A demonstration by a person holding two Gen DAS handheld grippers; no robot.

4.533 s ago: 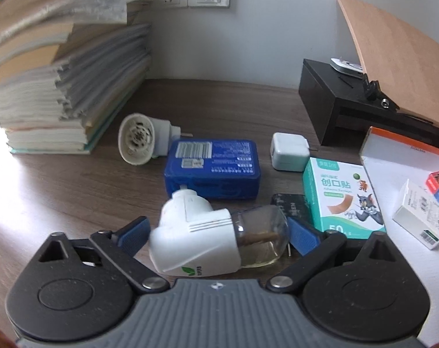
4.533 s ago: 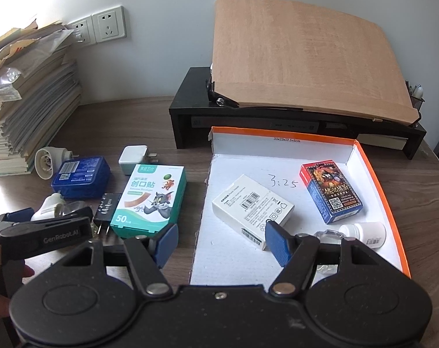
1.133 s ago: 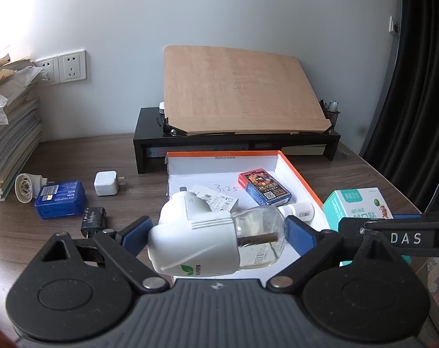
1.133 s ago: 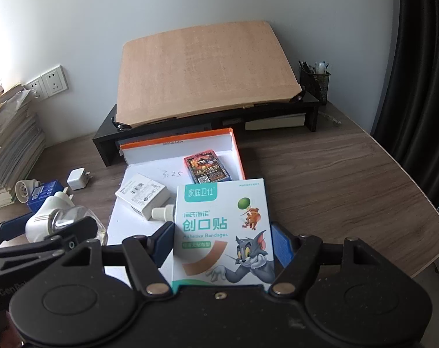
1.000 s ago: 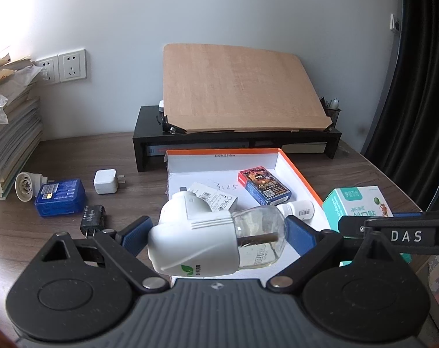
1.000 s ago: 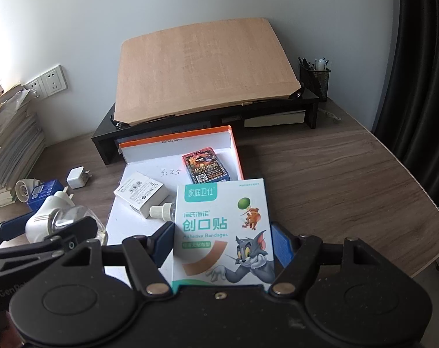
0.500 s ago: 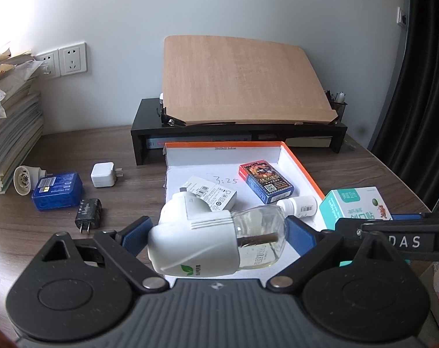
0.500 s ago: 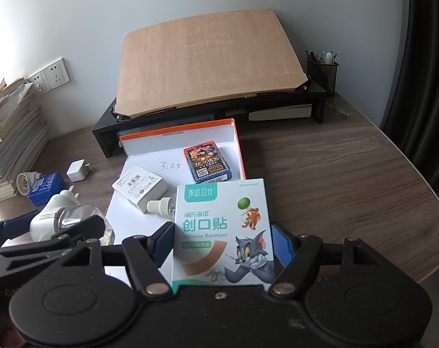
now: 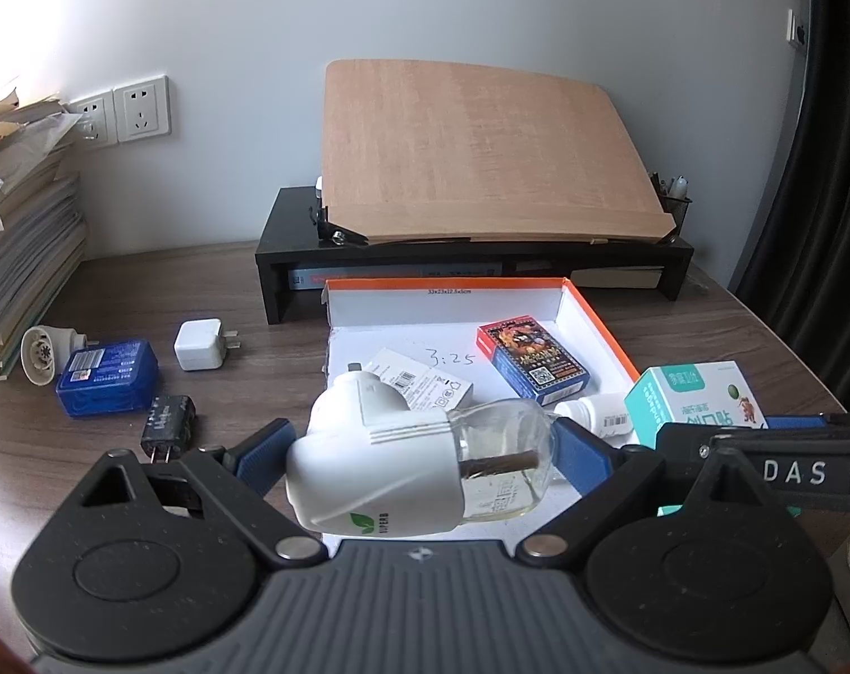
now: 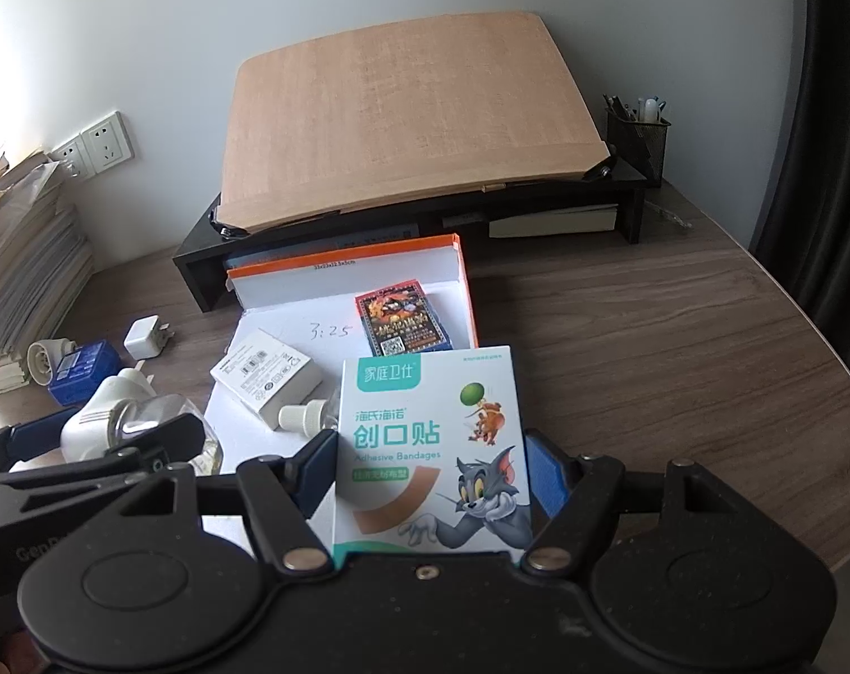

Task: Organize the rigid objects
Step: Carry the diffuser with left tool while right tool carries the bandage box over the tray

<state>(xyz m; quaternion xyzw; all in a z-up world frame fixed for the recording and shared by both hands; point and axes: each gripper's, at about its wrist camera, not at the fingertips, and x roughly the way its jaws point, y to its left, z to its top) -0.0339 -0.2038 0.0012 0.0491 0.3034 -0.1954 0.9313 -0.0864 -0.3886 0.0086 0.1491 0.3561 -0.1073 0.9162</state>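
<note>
My left gripper (image 9: 419, 455) is shut on a white plug-in mosquito repeller with a clear bottle (image 9: 402, 466), held above the near edge of the orange-rimmed white box lid (image 9: 593, 309). My right gripper (image 10: 430, 466) is shut on a teal and white adhesive bandage box (image 10: 430, 443), held above the lid's near right part; it also shows in the left wrist view (image 9: 694, 399). In the lid lie a white carton (image 9: 419, 385), a red and blue card deck (image 9: 529, 356) and a small white bottle (image 9: 593, 413).
On the brown desk left of the lid lie a white charger (image 9: 199, 344), a black plug (image 9: 168, 428), a blue tin (image 9: 106, 375) and a round white plug (image 9: 42, 353). A paper stack (image 9: 15, 247) stands far left. A black riser (image 9: 470, 264) with a wooden board stands behind.
Both grippers have moved slightly forward toward the box lid with their loads still held. Nothing was let go.
</note>
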